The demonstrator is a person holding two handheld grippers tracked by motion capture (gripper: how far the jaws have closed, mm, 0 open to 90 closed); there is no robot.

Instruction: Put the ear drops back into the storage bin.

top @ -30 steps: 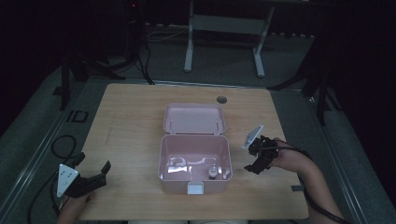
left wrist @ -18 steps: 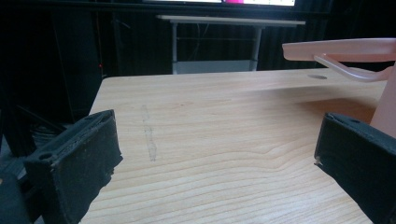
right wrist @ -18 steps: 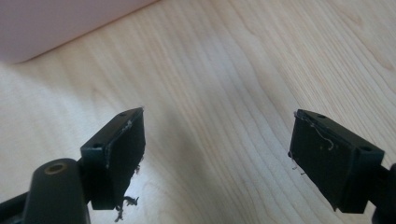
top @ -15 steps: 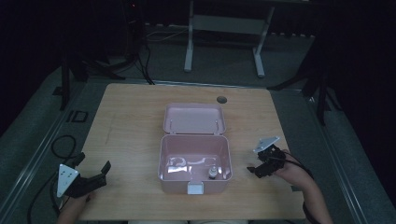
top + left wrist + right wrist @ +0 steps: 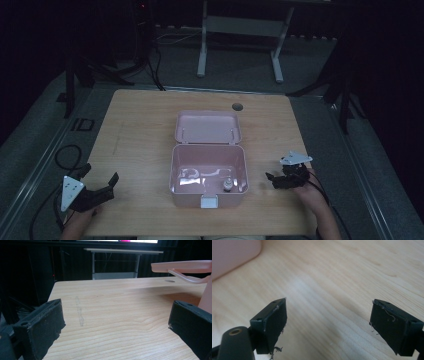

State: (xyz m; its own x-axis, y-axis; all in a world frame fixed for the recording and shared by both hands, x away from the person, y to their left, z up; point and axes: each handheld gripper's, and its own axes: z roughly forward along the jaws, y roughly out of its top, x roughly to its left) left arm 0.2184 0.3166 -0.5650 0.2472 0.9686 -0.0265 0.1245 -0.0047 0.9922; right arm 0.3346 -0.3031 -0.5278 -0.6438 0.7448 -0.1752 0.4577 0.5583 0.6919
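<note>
Wooden table [image 5: 140, 130] holds my open pink box [image 5: 208, 170], and my right gripper [image 5: 276, 180], jaws just widened and empty, has dropped beside it, seemingly finished, while my left gripper [image 5: 100, 186] gapes idle.

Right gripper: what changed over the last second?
The right gripper moved from beside the pink box's right wall, down and toward the person, to the table near its right front edge. Its jaws have just been opening wider, with nothing between them. The left gripper stayed put, open and empty. The box, its raised lid and its contents are unchanged.
</note>
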